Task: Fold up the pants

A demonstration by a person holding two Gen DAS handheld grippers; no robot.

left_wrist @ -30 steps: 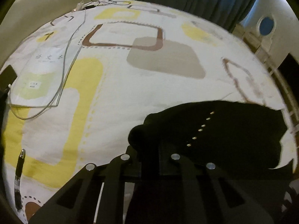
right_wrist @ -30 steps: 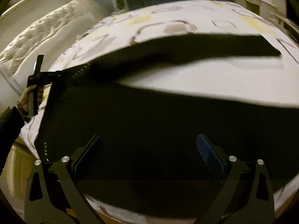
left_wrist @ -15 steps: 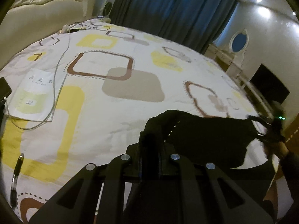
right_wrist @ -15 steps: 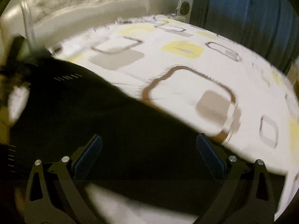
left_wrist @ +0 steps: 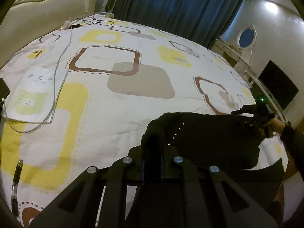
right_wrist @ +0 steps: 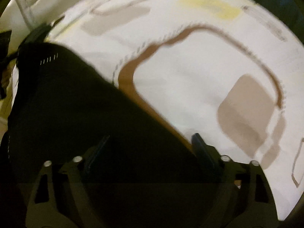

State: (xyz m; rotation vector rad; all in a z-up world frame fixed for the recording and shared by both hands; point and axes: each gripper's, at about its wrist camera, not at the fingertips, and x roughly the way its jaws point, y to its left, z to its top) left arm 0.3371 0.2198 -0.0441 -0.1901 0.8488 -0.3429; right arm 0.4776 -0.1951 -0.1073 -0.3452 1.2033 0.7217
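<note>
The black pants hang stretched between my two grippers above the patterned bedspread. My left gripper is shut on one corner of the pants, beside a row of small white studs. My right gripper shows at the far right of the left wrist view, at the other end of the cloth. In the blurred right wrist view the pants fill the lower left and lie across my right gripper, whose fingers stand apart. The left gripper also shows there at upper left.
A white booklet with a grey cable across it lies at the bed's left. A pen lies near the front left. Dark curtains, a white dresser and a dark screen stand beyond the bed.
Both grippers have risen and tilted up, so the room beyond the bed came into view. The right gripper swung right along the pants, and its fingers have closed in a little.
</note>
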